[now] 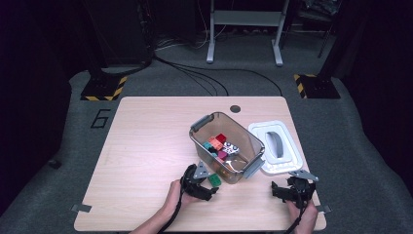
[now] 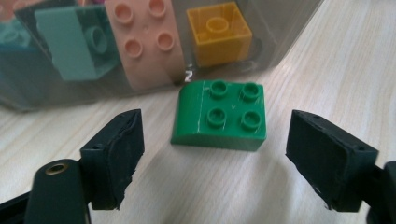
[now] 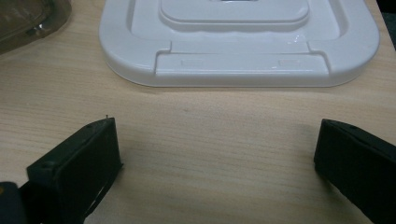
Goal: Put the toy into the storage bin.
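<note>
— Firstly, item: green brick [image 2: 219,115], hard moulded plastic, four studs on top, one edge rounded off. Judged light, rigid, not fragile; glossy sides, likely somewhat slippery. Lies flat on the table [image 1: 146,146], between and just ahead of the left gripper [image 2: 215,156], touching neither pad, close against the wall of the clear bin [image 1: 253,141].

— Grip point?

— Best across the two flat upright sides, below the studs; curved edge to be avoided, liable to squirt out. Jaws spread wider than the brick, nothing pinched.

— Right gripper [image 3: 215,163]?

— Spread wide over bare wood, holding nothing, white lid [image 3: 243,46] just ahead.

— Differences between views?

— Left gripper view: studs, curved edge, yellow [image 2: 219,33], pink and teal bricks seen through the bin wall. High view: whole layout, bin between both grippers, lid beside it.
</note>
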`<state>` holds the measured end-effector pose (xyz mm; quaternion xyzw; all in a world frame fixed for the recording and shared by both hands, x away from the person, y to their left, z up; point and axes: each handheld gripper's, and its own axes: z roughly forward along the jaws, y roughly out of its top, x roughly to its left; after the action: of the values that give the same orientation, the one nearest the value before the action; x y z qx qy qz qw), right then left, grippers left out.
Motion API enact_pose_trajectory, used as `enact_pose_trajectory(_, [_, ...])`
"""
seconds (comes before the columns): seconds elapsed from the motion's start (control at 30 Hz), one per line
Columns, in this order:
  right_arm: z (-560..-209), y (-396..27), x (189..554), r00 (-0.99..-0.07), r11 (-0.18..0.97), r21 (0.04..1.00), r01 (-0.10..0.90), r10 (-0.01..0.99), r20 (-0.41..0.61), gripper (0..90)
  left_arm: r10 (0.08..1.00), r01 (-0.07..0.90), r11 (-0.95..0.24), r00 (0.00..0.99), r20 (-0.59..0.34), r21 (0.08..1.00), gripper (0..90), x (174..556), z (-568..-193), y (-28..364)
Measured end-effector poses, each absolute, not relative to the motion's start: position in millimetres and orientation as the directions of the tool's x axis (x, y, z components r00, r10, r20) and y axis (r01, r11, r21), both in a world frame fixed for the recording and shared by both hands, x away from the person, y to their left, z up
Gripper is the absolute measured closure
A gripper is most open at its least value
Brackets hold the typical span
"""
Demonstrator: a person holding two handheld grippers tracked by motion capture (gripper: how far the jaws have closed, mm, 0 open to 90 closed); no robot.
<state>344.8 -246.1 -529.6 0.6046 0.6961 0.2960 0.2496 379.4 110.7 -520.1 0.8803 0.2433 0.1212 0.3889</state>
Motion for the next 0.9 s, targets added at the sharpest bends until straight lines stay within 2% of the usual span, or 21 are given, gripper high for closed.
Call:
enact_pose_trajectory(0.2, [-529.7,-246.2,344.8,-0.144,0.093,0.716,0.692,0.989,0.011,0.0,0.505,0.328,-0.584,0.863,0.016,0.743,26.9,381.6,-522.2,106.0])
enact_pose_trajectory(0.47, [-529.6,-246.2,344.8,-0.144,0.094,0.714,0.694,0.989,0.010,0.0,0.472,0.317,-0.600,0.881,0.006,0.735,42.6,381.5,-523.1,106.6])
enact_pose_trajectory(0.9, [-529.6,-246.2,344.7,-0.144,0.093,0.714,0.694,0.990,0.010,0.0,0.464,0.318,-0.603,0.886,-0.003,0.732,43.2,368.3,-523.0,123.7])
